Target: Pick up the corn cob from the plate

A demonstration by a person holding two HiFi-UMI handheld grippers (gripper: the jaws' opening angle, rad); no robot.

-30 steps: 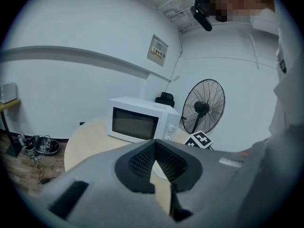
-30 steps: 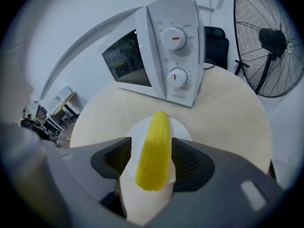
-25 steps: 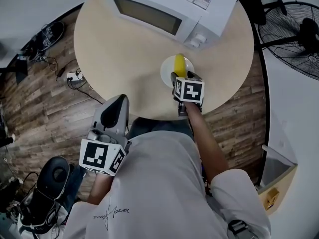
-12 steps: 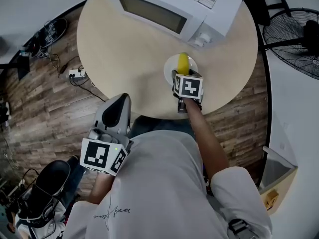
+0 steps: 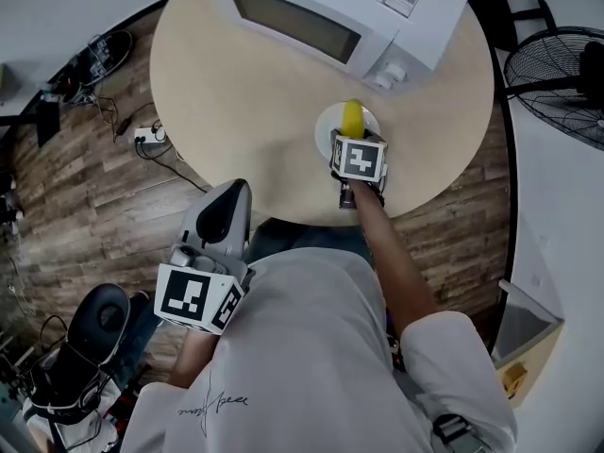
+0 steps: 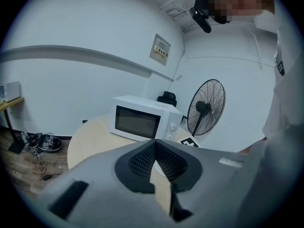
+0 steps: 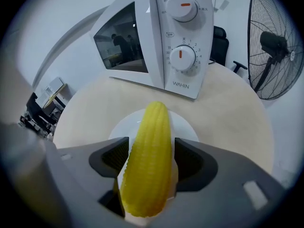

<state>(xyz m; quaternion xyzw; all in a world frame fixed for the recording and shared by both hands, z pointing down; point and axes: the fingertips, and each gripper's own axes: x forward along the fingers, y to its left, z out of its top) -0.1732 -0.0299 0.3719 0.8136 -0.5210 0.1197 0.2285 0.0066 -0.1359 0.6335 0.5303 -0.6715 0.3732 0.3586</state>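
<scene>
A yellow corn cob (image 7: 149,156) lies on a small white plate (image 7: 187,127) near the front edge of the round table, just in front of the microwave. My right gripper (image 7: 152,160) points steeply down over it, jaws open wide, one dark pad (image 7: 114,158) on each side of the cob. In the head view its marker cube covers most of the cob (image 5: 352,116) and part of the plate (image 5: 326,125). My left gripper (image 5: 233,192) hangs off the table by the person's body, tips together, nothing in it.
A white microwave (image 5: 321,17) stands at the back of the light wooden table (image 5: 245,111), door shut. A black fan (image 5: 557,74) stands on the floor to the right. A power strip and cables (image 5: 146,138) lie on the floor at the left.
The right gripper has come down a little over the plate, and its cube hides more of the cob. The left gripper has stayed where it was.
</scene>
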